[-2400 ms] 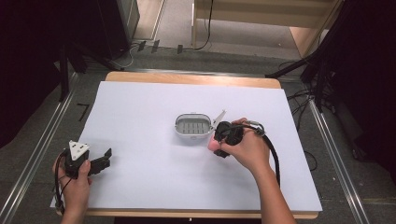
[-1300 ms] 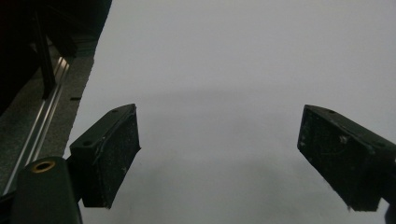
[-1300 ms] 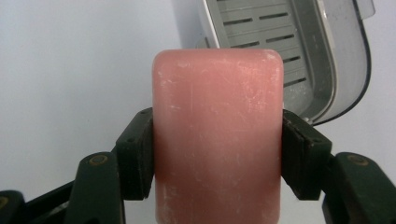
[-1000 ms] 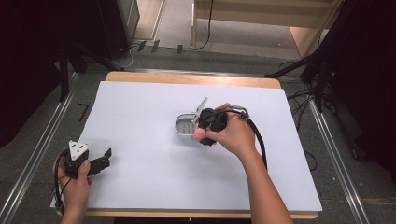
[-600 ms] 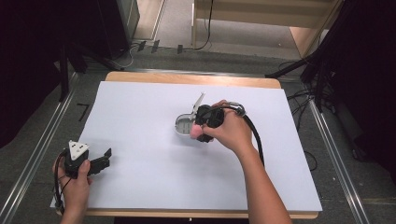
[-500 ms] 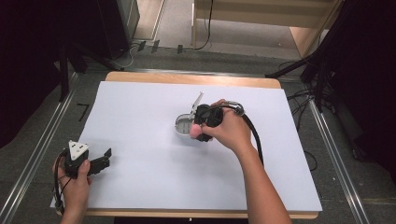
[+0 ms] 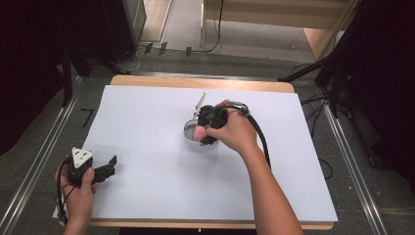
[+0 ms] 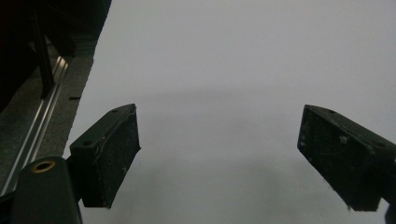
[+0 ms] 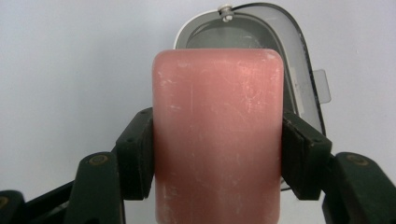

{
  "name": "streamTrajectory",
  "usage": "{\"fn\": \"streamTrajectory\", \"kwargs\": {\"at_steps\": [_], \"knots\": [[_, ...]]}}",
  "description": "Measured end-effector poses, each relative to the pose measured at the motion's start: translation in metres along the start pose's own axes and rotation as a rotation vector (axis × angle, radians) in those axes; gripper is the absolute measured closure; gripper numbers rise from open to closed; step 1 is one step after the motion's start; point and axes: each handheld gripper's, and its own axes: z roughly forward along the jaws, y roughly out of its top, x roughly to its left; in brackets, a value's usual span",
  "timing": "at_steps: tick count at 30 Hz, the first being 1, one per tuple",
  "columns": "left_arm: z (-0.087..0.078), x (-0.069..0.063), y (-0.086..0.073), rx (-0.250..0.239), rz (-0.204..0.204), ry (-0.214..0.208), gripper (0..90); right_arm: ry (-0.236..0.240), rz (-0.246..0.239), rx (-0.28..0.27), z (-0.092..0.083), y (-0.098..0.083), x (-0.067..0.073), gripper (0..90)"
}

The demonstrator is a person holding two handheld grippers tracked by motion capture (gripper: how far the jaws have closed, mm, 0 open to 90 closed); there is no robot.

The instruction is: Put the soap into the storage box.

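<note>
Lower left of the high view: left hand-held gripper, black with a grey three-cornered plate on top, gripped in the person's left hand near the front left corner of the worktop. Jaws point toward frame right. In the left gripper view the two black jaws stand wide apart, nothing between them, only bare white surface beyond. Released, holding nothing.

Centre of the high view: right hand-held gripper, black, in the person's right hand, a thick black cable looping back along the forearm. Jaws point toward the lower left of the frame. In the right gripper view the jaws are clamped on the two long sides of a pink, round-cornered rectangular bar of soap. The bar's long axis runs along the jaws, away from the camera; its far end juts past the jaw tips.

The bar hangs over a small grey metal oval dish with a thin wire handle, sitting mid-worktop. Whether soap touches dish, cannot tell.

Surface: white sheet covering the worktop, a strip of pale wood showing at the far edge. Room: grey floor, metal rails down both sides, dark drapes at left and right, cables on the floor at the back, a pale wooden frame at upper right.
</note>
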Motion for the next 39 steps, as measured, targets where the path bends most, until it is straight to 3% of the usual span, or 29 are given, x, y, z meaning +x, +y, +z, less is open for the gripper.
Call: {"fn": "streamTrajectory", "kwargs": {"at_steps": [25, 39], "knots": [[0.000, 0.000, 0.000, 0.000, -0.001, 0.000, 13.7, -0.001, -0.025, -0.014, 0.015, 0.007, -0.022, 38.8], [0.000, 0.000, 0.000, 0.000, -0.001, -0.001, 13.7, 0.002, -0.018, -0.012, 0.021, 0.008, -0.026, 38.8]]}}
